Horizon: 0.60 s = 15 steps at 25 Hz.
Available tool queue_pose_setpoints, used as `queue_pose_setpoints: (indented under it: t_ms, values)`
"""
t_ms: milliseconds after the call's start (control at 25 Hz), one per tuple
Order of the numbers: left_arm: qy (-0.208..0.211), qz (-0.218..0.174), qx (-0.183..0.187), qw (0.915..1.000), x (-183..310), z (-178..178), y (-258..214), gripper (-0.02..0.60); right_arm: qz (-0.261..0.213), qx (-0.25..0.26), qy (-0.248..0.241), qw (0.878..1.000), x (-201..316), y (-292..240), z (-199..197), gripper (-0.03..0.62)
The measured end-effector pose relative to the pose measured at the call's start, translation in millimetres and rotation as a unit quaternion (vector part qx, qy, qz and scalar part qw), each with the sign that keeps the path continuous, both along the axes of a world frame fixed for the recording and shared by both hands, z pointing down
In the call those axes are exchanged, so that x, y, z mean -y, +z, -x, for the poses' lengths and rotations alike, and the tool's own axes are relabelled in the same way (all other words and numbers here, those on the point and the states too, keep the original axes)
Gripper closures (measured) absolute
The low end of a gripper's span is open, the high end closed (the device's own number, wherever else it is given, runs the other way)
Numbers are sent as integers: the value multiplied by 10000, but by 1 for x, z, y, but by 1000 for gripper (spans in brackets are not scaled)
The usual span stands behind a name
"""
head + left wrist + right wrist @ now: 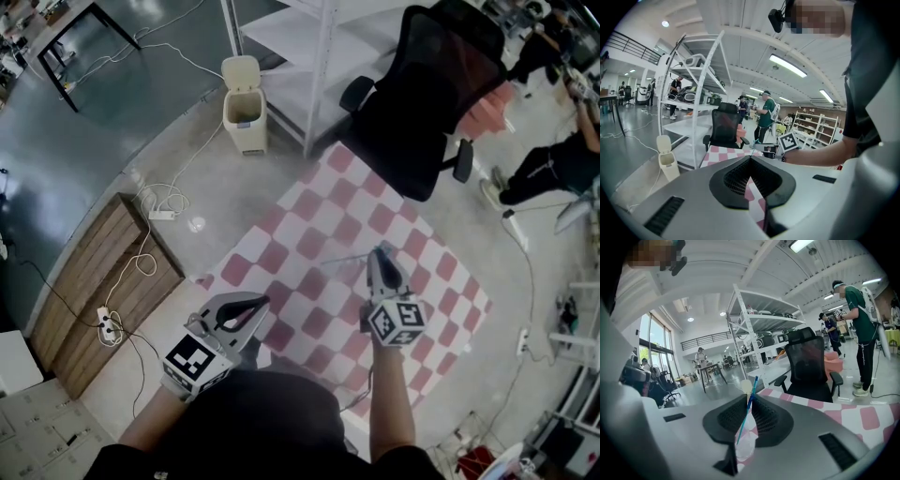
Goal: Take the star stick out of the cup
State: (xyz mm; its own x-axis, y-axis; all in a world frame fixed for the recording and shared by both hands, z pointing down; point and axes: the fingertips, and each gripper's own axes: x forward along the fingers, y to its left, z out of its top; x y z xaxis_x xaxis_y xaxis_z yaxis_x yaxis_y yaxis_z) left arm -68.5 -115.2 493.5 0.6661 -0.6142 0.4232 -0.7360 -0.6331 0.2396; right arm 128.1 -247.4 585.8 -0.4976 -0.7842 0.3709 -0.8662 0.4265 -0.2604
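Observation:
My right gripper (377, 251) hangs over the pink-and-white checkered mat (319, 230). In the right gripper view, the right gripper (750, 398) has its jaws closed on a thin blue stick (746, 416). The stick slants up past the jaw tips. Just below the jaws a translucent whitish shape (745, 444) shows, apparently the clear cup; the stick's lower end is over it. No star end can be made out. My left gripper (259, 301) is near the mat's front left edge. In the left gripper view, the left gripper (750, 160) is shut with nothing between its jaws.
A black office chair (431, 103) stands at the mat's far edge, with white shelving (309, 47) and a beige bin (244, 105) to its left. A wooden panel (112, 291) with cables and a power strip lies on the left. People stand at the right.

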Motion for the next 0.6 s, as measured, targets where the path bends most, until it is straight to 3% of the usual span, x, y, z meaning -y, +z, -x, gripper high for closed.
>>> queue_pose_setpoints:
  t_ms: [600]
  values:
    - [109,-316,-248,9991,-7,4,-21,543,-631,-135,37,9979,-24,-63,9,563]
